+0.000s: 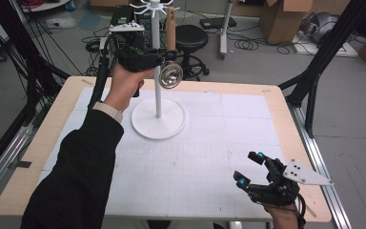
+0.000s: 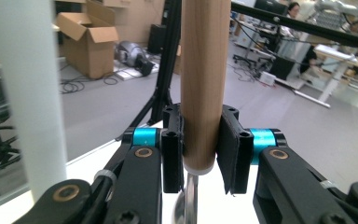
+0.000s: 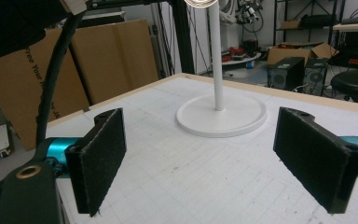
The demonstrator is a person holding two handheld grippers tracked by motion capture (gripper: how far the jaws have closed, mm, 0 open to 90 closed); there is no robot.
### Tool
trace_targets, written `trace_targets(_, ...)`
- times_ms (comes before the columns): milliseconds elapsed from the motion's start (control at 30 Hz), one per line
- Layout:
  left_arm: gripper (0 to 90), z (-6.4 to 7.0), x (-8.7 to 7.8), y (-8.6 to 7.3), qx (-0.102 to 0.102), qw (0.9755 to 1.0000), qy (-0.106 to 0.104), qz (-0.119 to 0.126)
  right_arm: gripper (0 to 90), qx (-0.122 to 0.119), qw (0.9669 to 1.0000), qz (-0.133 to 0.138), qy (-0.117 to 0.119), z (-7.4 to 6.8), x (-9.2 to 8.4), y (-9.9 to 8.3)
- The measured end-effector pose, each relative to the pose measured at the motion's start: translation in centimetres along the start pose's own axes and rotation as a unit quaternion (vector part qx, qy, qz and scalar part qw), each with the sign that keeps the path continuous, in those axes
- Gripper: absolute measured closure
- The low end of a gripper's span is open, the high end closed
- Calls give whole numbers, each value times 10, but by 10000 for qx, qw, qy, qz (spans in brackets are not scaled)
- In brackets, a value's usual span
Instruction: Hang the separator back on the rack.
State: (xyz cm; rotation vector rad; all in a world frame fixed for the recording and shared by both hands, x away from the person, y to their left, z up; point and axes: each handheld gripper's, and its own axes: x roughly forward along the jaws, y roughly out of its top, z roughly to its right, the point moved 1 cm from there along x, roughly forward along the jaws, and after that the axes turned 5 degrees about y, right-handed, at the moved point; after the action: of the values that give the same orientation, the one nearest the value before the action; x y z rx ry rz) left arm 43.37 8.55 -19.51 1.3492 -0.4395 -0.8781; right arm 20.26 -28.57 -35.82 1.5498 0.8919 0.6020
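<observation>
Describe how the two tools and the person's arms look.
Both tools are black linkage frames with cyan accents near the jaws and brass-coloured pivot pins. The left tool trails a black cable; its arm wears a black sleeve with a pale ribbed cuff. The right tool carries a grey three-cornered plate with dark dots.

Black stool (image 1: pixel 191 39), cardboard boxes (image 1: pixel 282 19), cables, poss. PC towers.

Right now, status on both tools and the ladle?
Left tool shut on ladle's wooden handle, bowl hanging beside white stand. Right tool open, empty, low over table.
</observation>
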Motion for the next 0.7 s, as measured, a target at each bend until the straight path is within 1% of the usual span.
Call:
trace_targets(133,726,1,2,-2,25,9999,14,-107,157,-15,10000,13,-13,0,-1,0)
trace_targets(200,726,2,3,-4,29,9999,32,-109,157,-3,10000,3,-3,0,-1,0)
trace_targets(267,726,1,3,-7,-35,9999,33,-97,157,-9,10000,18,4,0,-2,0)
trace_targets(367,725,-2,2,-10,-137,9998,100,-83,157,-17,10000,76,25,-1,-3,1)
trace_targets(533,711,-2,-3,-14,-89,9998,152,-7,157,-23,10000,87,12,-2,-5,1)
trace_targets(567,642,-3,-4,-15,-101,9998,171,14,157,-28,10000,91,10,-2,-5,1)
trace_targets(600,596,-3,-5,-17,-118,9998,182,9,157,-28,10000,81,0,-2,-5,1)
trace_targets(667,533,-2,-10,-24,-94,9996,278,45,157,-15,10000,76,-5,-2,-4,1)
trace_targets(700,525,-3,-14,-28,-159,9994,295,105,157,-16,10000,68,10,-3,-4,1)
